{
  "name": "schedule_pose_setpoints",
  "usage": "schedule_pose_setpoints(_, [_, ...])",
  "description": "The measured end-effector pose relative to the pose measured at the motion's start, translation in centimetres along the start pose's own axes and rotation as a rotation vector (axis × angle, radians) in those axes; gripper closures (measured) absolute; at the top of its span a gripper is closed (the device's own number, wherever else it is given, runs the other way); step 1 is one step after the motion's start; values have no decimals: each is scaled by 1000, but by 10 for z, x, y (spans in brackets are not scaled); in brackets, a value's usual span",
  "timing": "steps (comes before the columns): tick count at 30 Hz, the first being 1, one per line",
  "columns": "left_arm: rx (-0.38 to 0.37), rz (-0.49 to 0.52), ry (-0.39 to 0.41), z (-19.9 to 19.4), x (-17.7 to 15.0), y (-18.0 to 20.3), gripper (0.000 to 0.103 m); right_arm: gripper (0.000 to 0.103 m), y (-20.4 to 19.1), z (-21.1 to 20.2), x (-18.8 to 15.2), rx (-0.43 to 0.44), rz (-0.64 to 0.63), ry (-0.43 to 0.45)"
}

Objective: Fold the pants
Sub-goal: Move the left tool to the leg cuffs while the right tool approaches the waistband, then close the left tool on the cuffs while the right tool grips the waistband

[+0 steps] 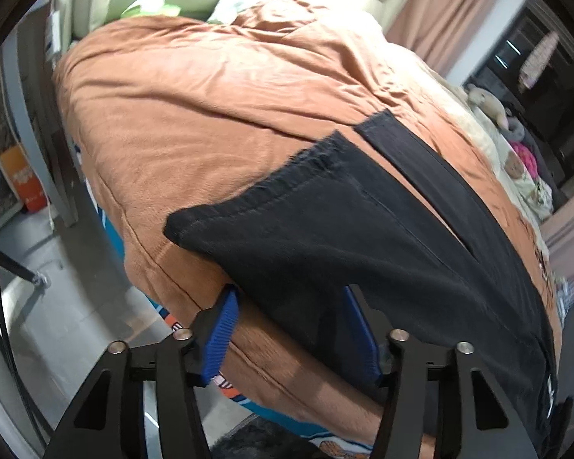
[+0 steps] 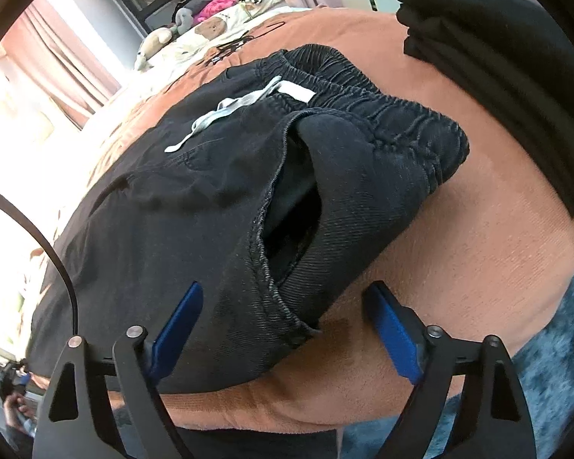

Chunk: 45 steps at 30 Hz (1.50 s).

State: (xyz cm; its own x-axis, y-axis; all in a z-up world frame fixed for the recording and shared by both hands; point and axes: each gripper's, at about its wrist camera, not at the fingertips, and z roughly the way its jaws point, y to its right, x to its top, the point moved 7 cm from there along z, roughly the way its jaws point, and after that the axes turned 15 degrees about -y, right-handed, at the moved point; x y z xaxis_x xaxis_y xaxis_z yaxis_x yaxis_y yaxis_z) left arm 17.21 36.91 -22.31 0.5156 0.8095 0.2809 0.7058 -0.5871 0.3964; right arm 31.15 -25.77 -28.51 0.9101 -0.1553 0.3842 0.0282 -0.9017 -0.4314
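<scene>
1. Two grippers, both spread wide, nothing clamped. Left gripper (image 1: 287, 329): blue pads straddling the near edge of a trouser leg, one pad clear of the cloth, the other partly behind it.
2. Right gripper (image 2: 283, 329): pads either side of the hip corner just below the side pocket (image 2: 287, 225); contact with the fabric not certain.
3. Black pants (image 2: 195, 199) laid flat on the orange blanket (image 1: 195, 122) near the bed's edge: elastic waistband (image 2: 382, 111) and grey drawstring (image 2: 225, 109) at the right-hand end, frayed leg hems (image 1: 306, 160) at the left, legs apart.
4. Stack of dark folded garments (image 2: 497, 57) beyond the waistband; soft toys (image 2: 160, 38) further off.
5. Judged step: approach before the first fold, near side edge not yet gripped.
6. Next move, as judged: both pairs of pads closing on that edge, then lifting it over onto the far leg, tension kept even to avoid bunching at the pocket.
</scene>
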Motion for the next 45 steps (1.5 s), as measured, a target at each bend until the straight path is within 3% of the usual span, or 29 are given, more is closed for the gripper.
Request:
schedule_pose_setpoints(4, [-37, -15, 24, 3, 11, -8, 55, 17, 6, -4, 3, 42, 26, 2])
schedule_pose_setpoints(8, [-109, -25, 28, 2, 21, -12, 70, 17, 11, -8, 2, 68, 59, 6])
schedule_pose_setpoints(12, [-107, -4, 44, -3, 18, -5, 84, 17, 18, -13, 4, 88, 92, 27])
schedule_pose_setpoints(15, [-116, -3, 45, -6, 16, -3, 87, 17, 26, -13, 4, 115, 131, 41])
schedule_pose_setpoints(23, [-137, -17, 47, -12, 24, 0, 92, 29, 40, 3, 27, 228, 192, 63])
schedule_pose_setpoints(26, [-160, -23, 63, -19, 27, 3, 92, 45, 44, 11, 39, 269, 206, 67])
schedule_pose_setpoints(31, [-194, -22, 78, -32, 30, 8, 94, 87, 55, 4, 52, 326, 228, 107])
schedule_pose_setpoints(33, [-207, -23, 78, -36, 32, 8, 94, 96, 58, 0, 54, 342, 225, 114])
schedule_pose_setpoints(39, [-255, -44, 78, -42, 34, 10, 95, 100, 64, -19, 64, 372, 236, 172])
schedule_pose_setpoints(45, [-288, -37, 98, -56, 44, 20, 95, 100, 51, -17, 70, 388, 202, 176])
